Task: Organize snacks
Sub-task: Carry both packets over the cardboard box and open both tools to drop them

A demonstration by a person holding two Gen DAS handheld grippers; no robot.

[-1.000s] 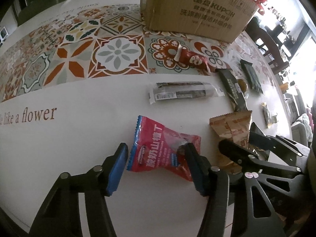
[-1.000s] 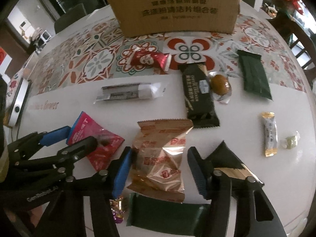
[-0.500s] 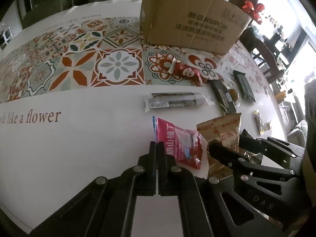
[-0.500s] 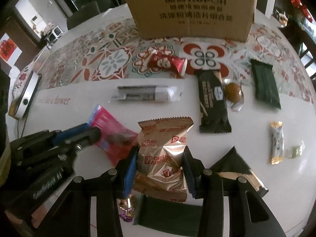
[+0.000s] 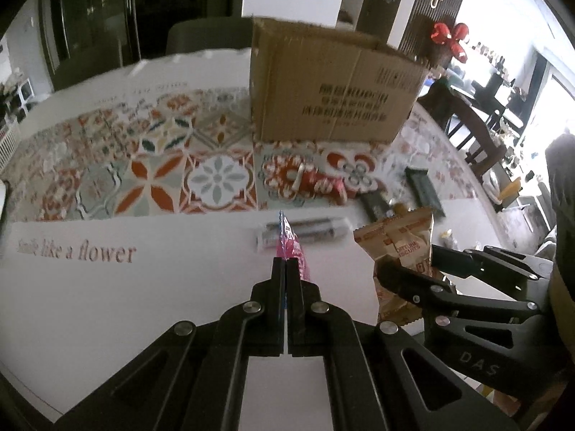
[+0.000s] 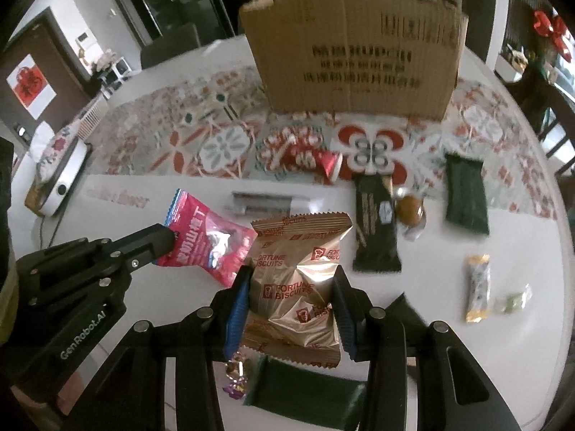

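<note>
My left gripper is shut on a pink snack packet, held edge-on above the white table; the packet also shows in the right wrist view, lifted. My right gripper is shut on a gold Fortune Biscuits bag, raised off the table; the bag shows in the left wrist view too. An open cardboard box stands at the back on the patterned runner.
Loose snacks lie on the table: a red packet, a clear long packet, a black bar, a dark green packet, a small gold bar and a green packet near me. A device lies left.
Both grippers closed: the left on the pink packet, the right on the gold bag. Both packets have been lifted off the table and the views have tilted up toward the box.
</note>
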